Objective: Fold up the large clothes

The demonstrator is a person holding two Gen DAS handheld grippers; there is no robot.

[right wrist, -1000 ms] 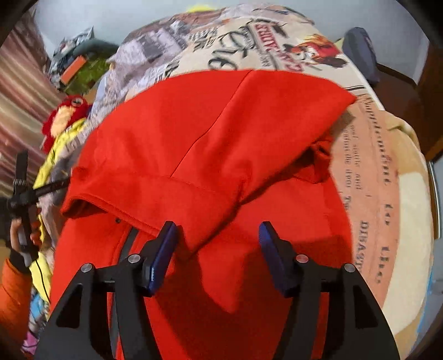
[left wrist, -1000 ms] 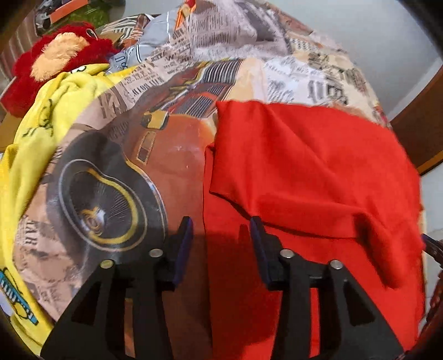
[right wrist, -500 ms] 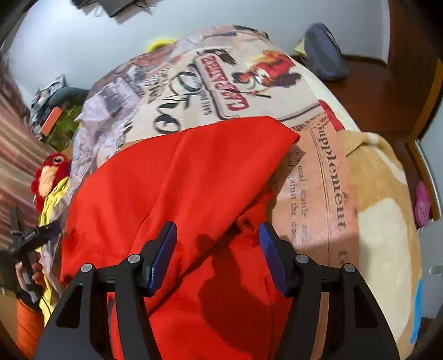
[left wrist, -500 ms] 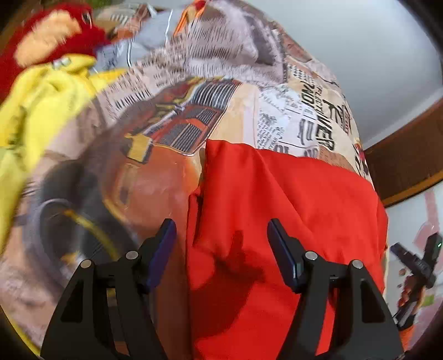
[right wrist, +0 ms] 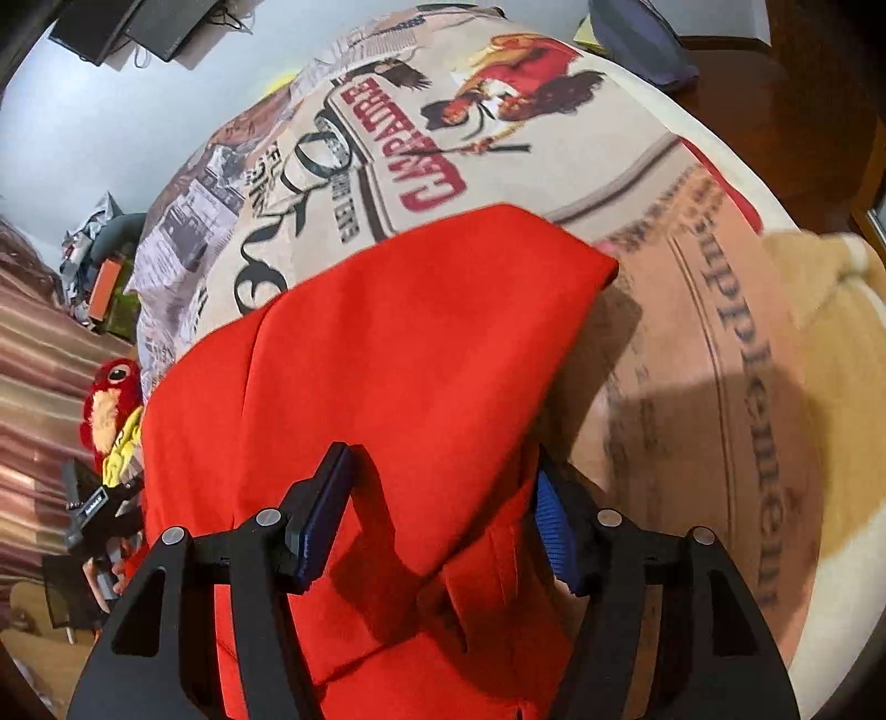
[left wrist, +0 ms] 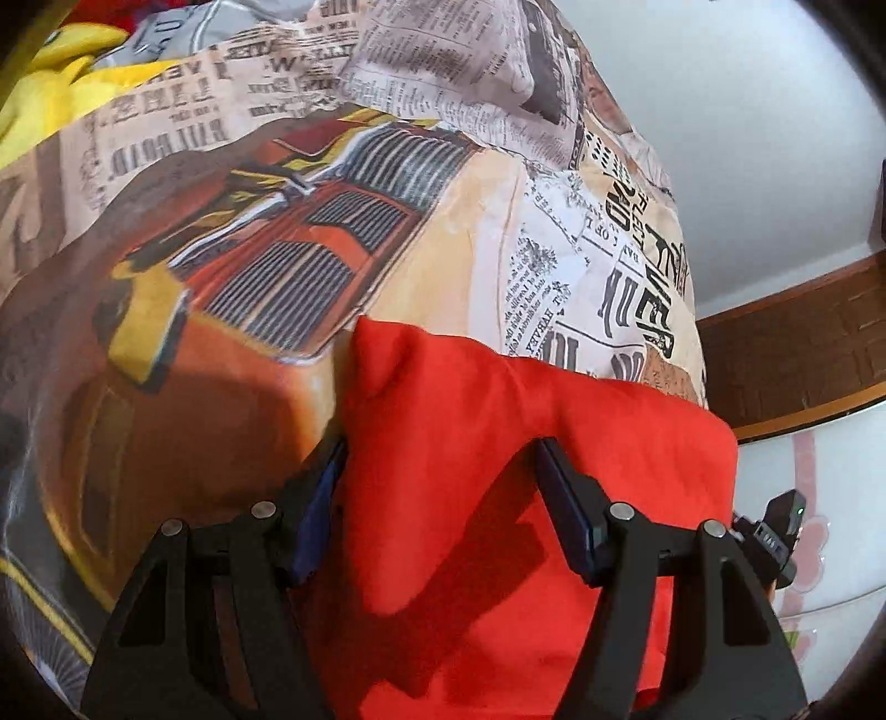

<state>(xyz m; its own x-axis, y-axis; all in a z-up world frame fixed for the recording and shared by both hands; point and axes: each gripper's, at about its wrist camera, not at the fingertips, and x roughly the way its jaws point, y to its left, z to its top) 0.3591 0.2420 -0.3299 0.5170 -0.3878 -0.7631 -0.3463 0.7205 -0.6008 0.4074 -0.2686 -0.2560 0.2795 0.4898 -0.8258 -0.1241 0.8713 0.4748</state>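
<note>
A large red garment [left wrist: 498, 498] lies folded over on a bed with a printed cover [left wrist: 277, 249]. My left gripper [left wrist: 443, 459] is open, its jaws straddling the garment's left far corner, low over the cloth. In the right wrist view the garment [right wrist: 387, 360] fills the middle. My right gripper [right wrist: 443, 476] is open, with the garment's right folded edge between its jaws. Neither gripper holds the cloth. The right gripper also shows at the left wrist view's right edge [left wrist: 775, 531].
A yellow cloth [left wrist: 50, 88] lies at the bed's far left. A red plush toy [right wrist: 111, 399] sits by the bed's left side. A dark blue bag [right wrist: 637, 39] lies beyond the bed. A wooden skirting [left wrist: 792, 354] runs along the wall at right.
Both grippers moved forward over the red garment toward its far edge. The left gripper's jaws opened wider. The garment's fold lies flatter than a second ago.
</note>
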